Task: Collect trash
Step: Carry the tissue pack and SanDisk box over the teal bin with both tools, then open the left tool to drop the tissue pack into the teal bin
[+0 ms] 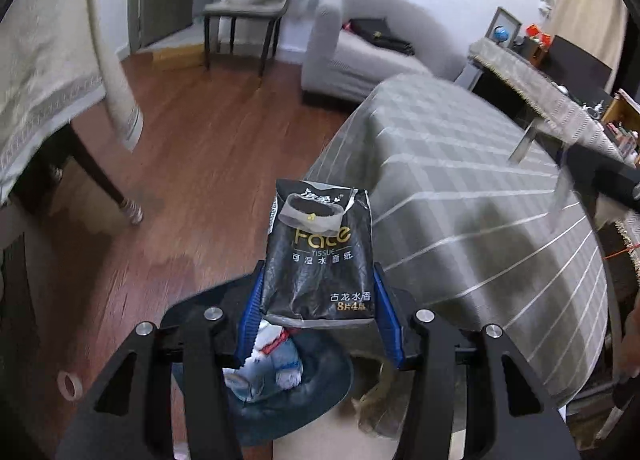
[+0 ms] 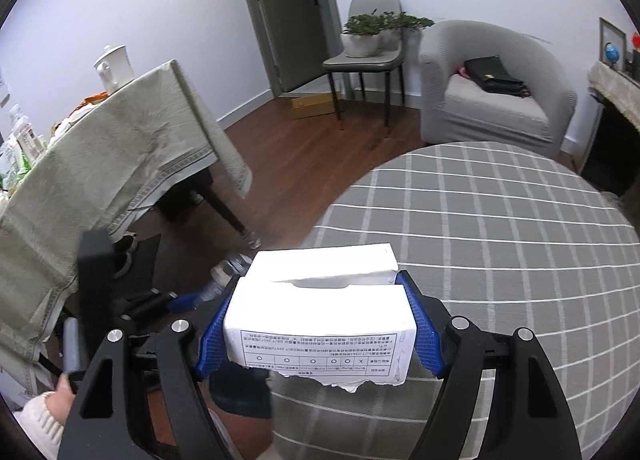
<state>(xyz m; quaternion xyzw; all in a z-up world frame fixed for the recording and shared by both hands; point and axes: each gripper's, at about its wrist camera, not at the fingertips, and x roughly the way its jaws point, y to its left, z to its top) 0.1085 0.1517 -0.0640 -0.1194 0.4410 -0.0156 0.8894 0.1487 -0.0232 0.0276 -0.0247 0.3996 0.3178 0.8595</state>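
My left gripper [image 1: 320, 300] fingers half-open, clamp black tissue packet [image 1: 320, 252] by sides, upright at 12 o'clock. Right gripper [image 2: 320, 332] fingers clamp torn white box [image 2: 320, 308] likewise. Both trash, carried clear for disposal. Checked worktop [image 2: 500, 240] at 3 o'clock, wood floor [image 1: 192, 131] at 10 o'clock, armchair [image 2: 492, 99] beyond.

Two wrist fisheyes angled down, close over the checked table [image 2: 500, 219]; shared armchair [image 1: 360, 47], perhaps doorway.

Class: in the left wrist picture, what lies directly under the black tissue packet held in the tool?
Under the black tissue packet sits a dark round bin holding a white-and-blue wrapper. The packet and tool hide the rest of its contents.
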